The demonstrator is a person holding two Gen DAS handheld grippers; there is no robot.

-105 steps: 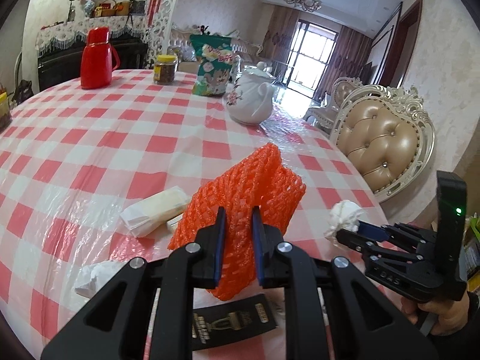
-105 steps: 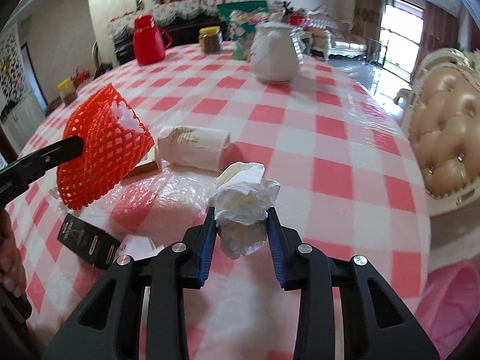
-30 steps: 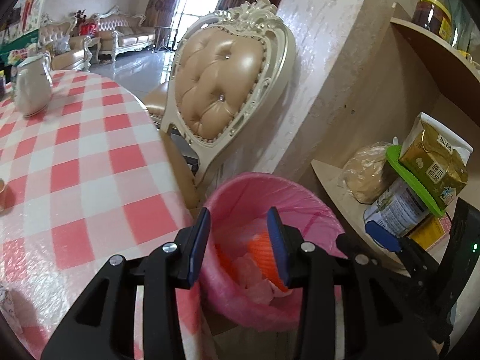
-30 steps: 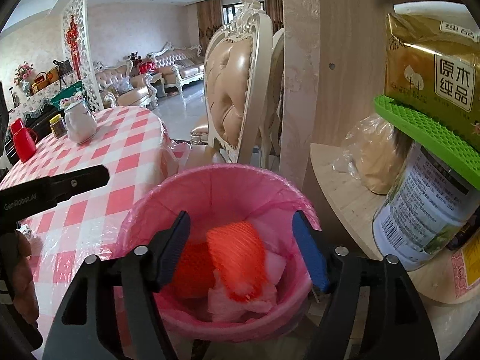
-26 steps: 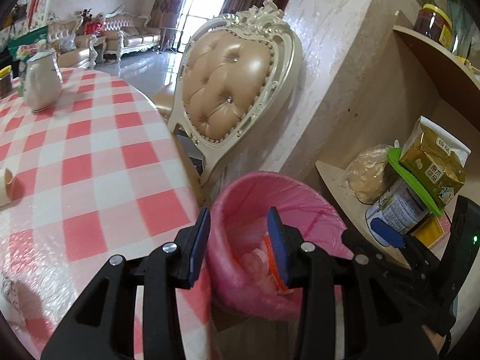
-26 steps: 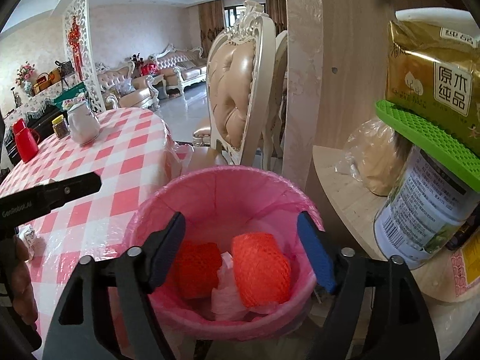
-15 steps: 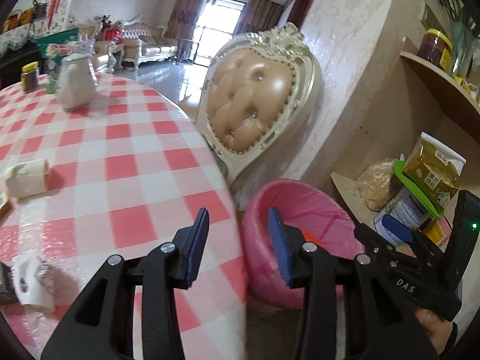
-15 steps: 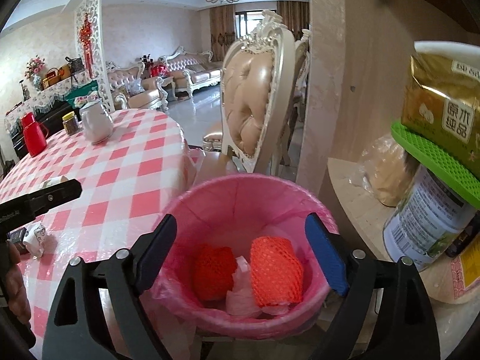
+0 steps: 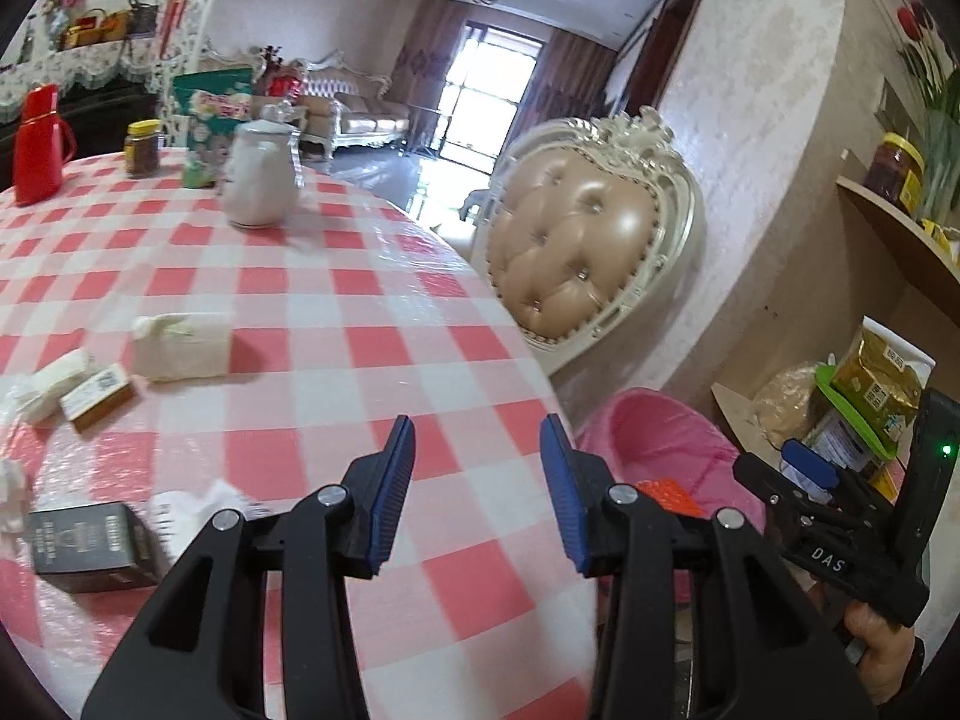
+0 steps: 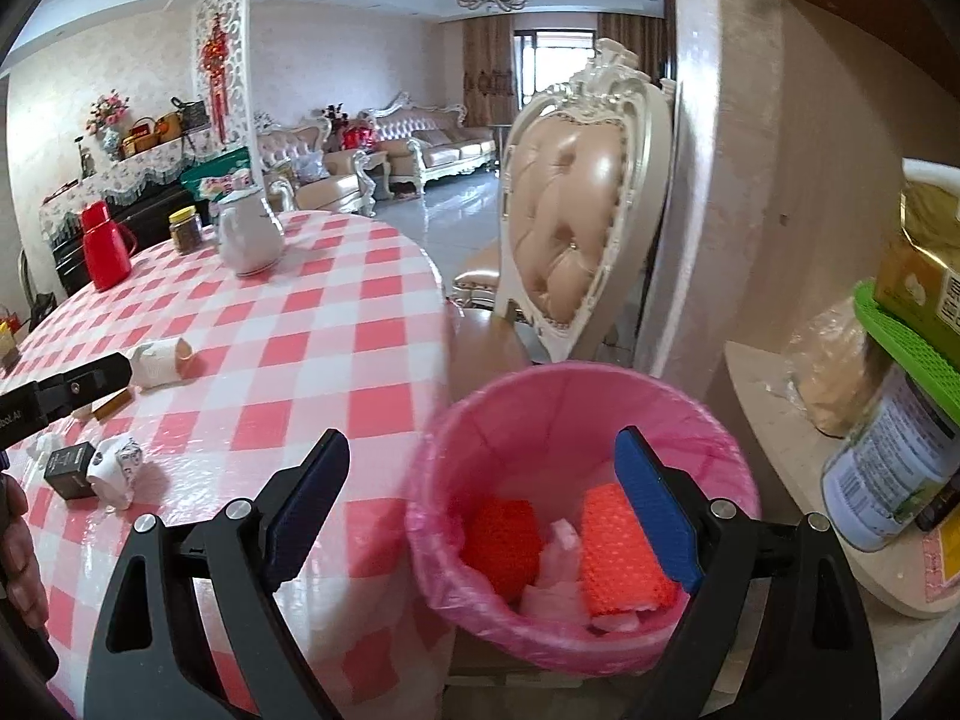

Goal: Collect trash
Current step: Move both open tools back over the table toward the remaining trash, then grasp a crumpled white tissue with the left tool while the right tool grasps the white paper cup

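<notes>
A pink-lined trash bin point(image 10: 576, 414) stands on the floor beside the table and holds two orange foam nets point(image 10: 618, 546) and white tissue point(image 10: 555, 552). My right gripper point(image 10: 480, 433) hangs open and wide above the bin's near rim, with nothing between its pads. My left gripper point(image 9: 477, 420) is open and empty over the checked table's edge point(image 9: 420, 600). On the table lie a black box point(image 9: 84, 540), a crumpled tissue point(image 9: 198, 504), a paper packet point(image 9: 180, 345), a small brown box point(image 9: 96, 387) and a white wrapper point(image 9: 51, 381).
A padded cream chair point(image 9: 576, 246) stands between the table and the wall. A white teapot point(image 9: 261, 174), red flask point(image 9: 36, 144), jar point(image 9: 143, 147) and green bag point(image 9: 210, 120) sit at the table's far side. A shelf point(image 10: 810, 438) with a tin and bags is right of the bin.
My left gripper has swung away from above the bin, leftwards over the table. My right gripper's jaws have spread wider and it has drawn back a little from the bin.
</notes>
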